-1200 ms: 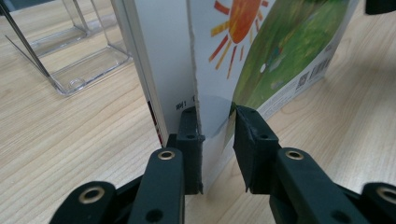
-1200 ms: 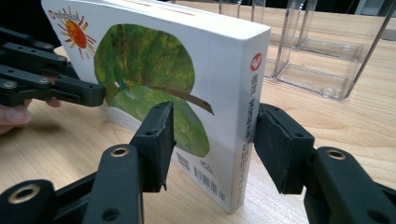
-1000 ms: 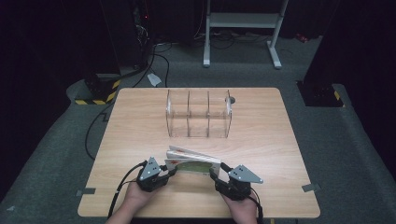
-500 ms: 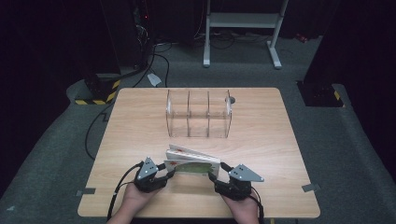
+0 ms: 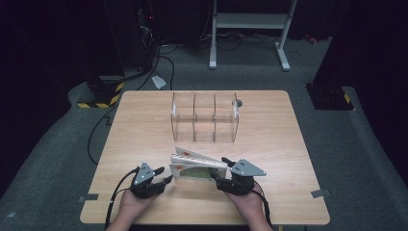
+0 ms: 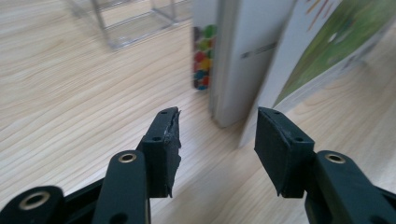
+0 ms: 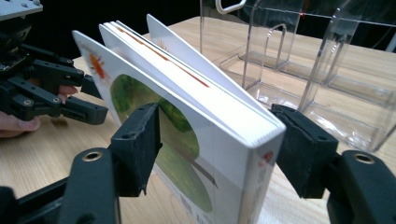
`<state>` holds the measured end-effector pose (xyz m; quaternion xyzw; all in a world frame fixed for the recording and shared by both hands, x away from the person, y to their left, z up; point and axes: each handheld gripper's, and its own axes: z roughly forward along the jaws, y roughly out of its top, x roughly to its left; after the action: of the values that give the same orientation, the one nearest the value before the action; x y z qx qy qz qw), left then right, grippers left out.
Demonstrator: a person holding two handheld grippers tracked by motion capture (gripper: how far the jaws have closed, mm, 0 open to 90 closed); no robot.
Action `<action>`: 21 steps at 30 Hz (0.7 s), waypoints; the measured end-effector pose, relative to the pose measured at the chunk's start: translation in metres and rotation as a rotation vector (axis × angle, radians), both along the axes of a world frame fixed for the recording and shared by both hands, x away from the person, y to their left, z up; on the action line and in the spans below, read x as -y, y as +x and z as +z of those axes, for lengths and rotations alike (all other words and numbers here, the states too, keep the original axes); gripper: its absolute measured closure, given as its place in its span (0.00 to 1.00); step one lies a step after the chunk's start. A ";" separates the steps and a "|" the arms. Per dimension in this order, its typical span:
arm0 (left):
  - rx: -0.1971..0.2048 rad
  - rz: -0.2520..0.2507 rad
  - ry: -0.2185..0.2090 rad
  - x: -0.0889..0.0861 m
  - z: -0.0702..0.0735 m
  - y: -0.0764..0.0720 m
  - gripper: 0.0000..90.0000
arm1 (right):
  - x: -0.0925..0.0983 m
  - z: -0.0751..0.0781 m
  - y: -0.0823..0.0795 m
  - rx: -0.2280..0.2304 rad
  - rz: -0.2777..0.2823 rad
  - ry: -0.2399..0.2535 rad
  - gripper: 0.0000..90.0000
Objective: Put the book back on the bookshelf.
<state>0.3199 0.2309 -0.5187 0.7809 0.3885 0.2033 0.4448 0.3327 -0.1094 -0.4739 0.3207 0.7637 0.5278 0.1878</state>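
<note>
- High view: a stack of books [image 5: 198, 166] lies on the wooden table [image 5: 269, 144], on the person's side of the clear divided rack [image 5: 204, 117] and apart from it; the rack is the landmark for all that follows.
- The topmost cover tilts up, its raised edge pointing toward the rack.
- The left gripper [image 5: 162, 176] sits at the stack's left end, farther from the rack than the books are. Its jaws have just been opening; in the left gripper view [image 6: 217, 137] they stand apart with bare table between them, and the book ends lie just beyond the tips, untouched. It is released.
- The right gripper [image 5: 223, 172] is at the stack's right end, also on the side away from the rack. In the right gripper view [image 7: 217, 140] its jaws straddle the near end of the books [image 7: 187, 121]; the far pad looks to rest against the stack, and a narrow gap seems to show at the near pad. The jaws have just eased slightly inward. I cannot tell whether it is truly clamping.
- Behind the books in that view, the rack's clear compartments [image 7: 299, 60] stand empty, and the left gripper [image 7: 88, 100] shows at the stack's other end.
</note>
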 end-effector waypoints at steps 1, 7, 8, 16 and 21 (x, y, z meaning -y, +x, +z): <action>-0.002 0.008 0.001 -0.003 0.000 0.000 0.55 | 0.000 0.000 0.001 0.000 0.006 -0.002 0.44; -0.011 0.065 0.004 -0.018 0.000 0.004 0.55 | 0.001 0.000 0.001 0.010 0.032 -0.004 0.57; -0.013 0.074 0.005 -0.020 0.000 0.005 0.55 | 0.001 -0.001 0.000 0.013 0.039 -0.002 0.59; -0.002 0.126 0.055 -0.024 0.001 0.009 0.54 | -0.003 0.000 -0.009 0.039 0.093 -0.021 0.81; -0.008 0.172 0.098 -0.027 -0.002 0.015 0.53 | -0.006 0.001 -0.014 0.047 0.067 -0.034 0.83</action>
<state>0.3350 0.2581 -0.5210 0.7664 0.4454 0.2561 0.3855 0.3182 -0.1033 -0.4730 0.2794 0.7784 0.5279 0.1934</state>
